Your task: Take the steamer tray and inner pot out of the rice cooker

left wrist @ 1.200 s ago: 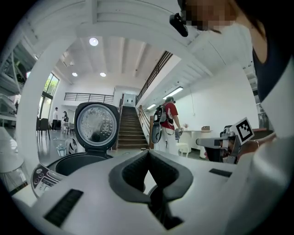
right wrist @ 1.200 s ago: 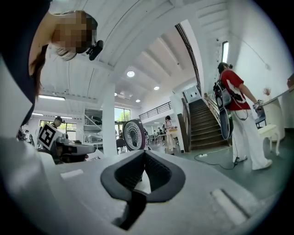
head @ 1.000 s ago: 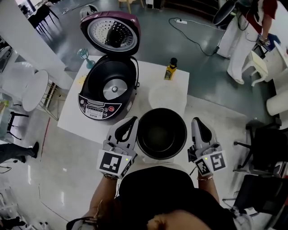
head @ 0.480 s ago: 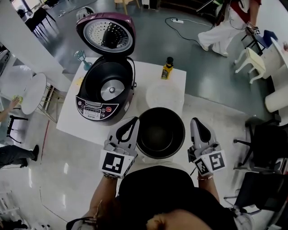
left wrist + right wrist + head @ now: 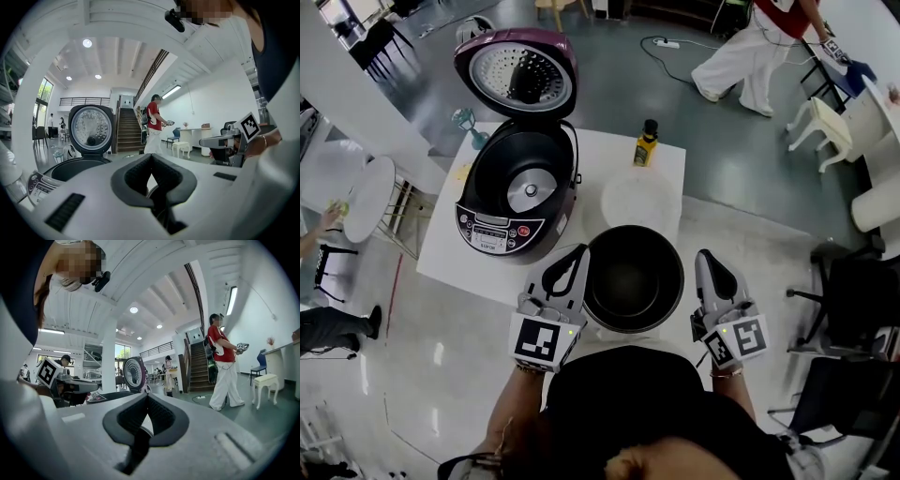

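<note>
The black inner pot (image 5: pixel 633 278) hangs over the near edge of the white table (image 5: pixel 450 253), between my two grippers. My left gripper (image 5: pixel 577 255) sits against its left rim and my right gripper (image 5: pixel 706 259) against its right rim. Both have their jaws shut, apparently pinching the rim, though the pads' contact is hidden. The left gripper view shows shut jaws (image 5: pixel 151 176) with a dark curve below them, and so does the right gripper view (image 5: pixel 147 416). The pale round steamer tray (image 5: pixel 639 202) lies on the table behind the pot. The rice cooker (image 5: pixel 517 192) stands open and hollow at the left.
The cooker's raised lid (image 5: pixel 516 73) stands at the table's far left. A yellow bottle (image 5: pixel 645 143) is at the far edge, and a teal glass (image 5: pixel 469 122) is beside the cooker. A person in white trousers (image 5: pixel 750 56) stands on the floor beyond, with chairs at the right.
The pot and both grippers keep their places. The head view has drifted a little, and the person in white trousers has walked left across the floor behind the table.
</note>
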Demonstrator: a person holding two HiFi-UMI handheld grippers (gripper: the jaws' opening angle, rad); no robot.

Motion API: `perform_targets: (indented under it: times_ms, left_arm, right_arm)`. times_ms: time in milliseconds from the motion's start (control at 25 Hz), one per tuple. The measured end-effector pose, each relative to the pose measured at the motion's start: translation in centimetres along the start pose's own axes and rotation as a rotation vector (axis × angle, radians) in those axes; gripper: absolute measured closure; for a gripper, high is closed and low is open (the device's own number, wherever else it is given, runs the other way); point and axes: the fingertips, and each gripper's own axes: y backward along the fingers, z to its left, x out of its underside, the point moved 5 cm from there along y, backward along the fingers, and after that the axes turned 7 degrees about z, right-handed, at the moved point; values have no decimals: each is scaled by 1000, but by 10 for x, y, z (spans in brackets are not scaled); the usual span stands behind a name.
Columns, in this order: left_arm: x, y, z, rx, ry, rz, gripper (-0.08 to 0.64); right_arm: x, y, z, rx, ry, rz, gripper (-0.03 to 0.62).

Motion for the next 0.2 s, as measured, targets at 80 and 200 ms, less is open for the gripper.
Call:
perform_targets:
  times_ms: [80,200]
  left_arm:
    - [0,0,1,-7,-3,3,557]
    - [-2,0,1,-19,-2,-23,557]
  right_arm:
    - [1,0,-1,2,5,3,588]
    - [2,0,-1,2,3,4,588]
